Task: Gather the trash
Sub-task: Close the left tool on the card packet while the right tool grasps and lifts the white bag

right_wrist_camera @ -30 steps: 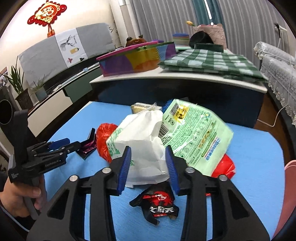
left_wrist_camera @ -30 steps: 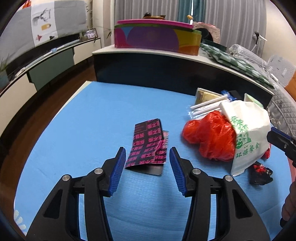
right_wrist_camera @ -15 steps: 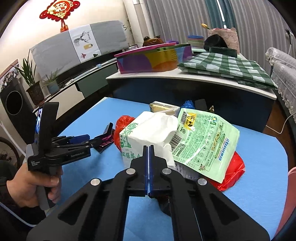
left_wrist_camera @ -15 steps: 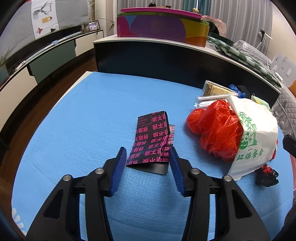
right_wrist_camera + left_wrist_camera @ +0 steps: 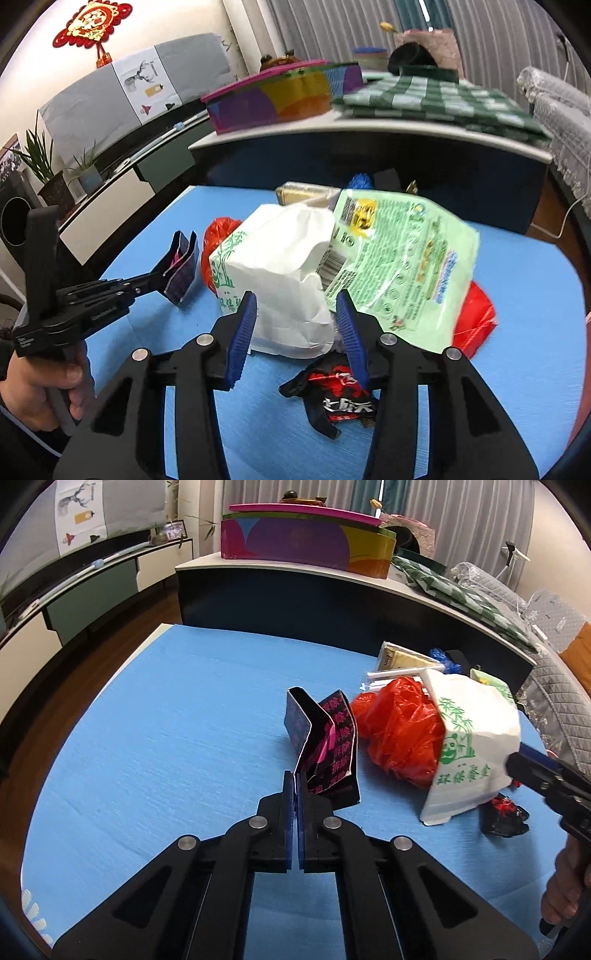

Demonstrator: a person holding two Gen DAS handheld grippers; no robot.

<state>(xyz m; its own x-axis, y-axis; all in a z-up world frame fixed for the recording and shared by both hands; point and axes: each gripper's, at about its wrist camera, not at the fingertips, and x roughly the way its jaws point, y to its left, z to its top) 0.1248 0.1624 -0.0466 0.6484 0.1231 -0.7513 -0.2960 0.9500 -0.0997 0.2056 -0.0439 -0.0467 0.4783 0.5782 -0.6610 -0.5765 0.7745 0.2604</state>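
My left gripper [image 5: 294, 781] is shut on the near edge of a black wrapper with pink characters [image 5: 327, 738], tilted up off the blue table; the gripper [image 5: 157, 278] and the wrapper [image 5: 181, 267] also show in the right wrist view. My right gripper [image 5: 297, 334] is open, its fingers on either side of the near end of a white paper bag with green bamboo print [image 5: 284, 273]. A pale green snack packet [image 5: 402, 262] leans on the bag. A black and red wrapper [image 5: 340, 398] lies under the right gripper.
A red plastic bag [image 5: 402, 727] lies between the black wrapper and the white bag [image 5: 472, 746]. Straws and a yellow packet [image 5: 399, 659] lie behind the pile. A dark counter with a colourful box [image 5: 306, 542] stands beyond the table's far edge.
My left gripper closed on the black and pink wrapper and lifted its near edge. My right gripper, shut half a second ago, has opened around the white bag's end.
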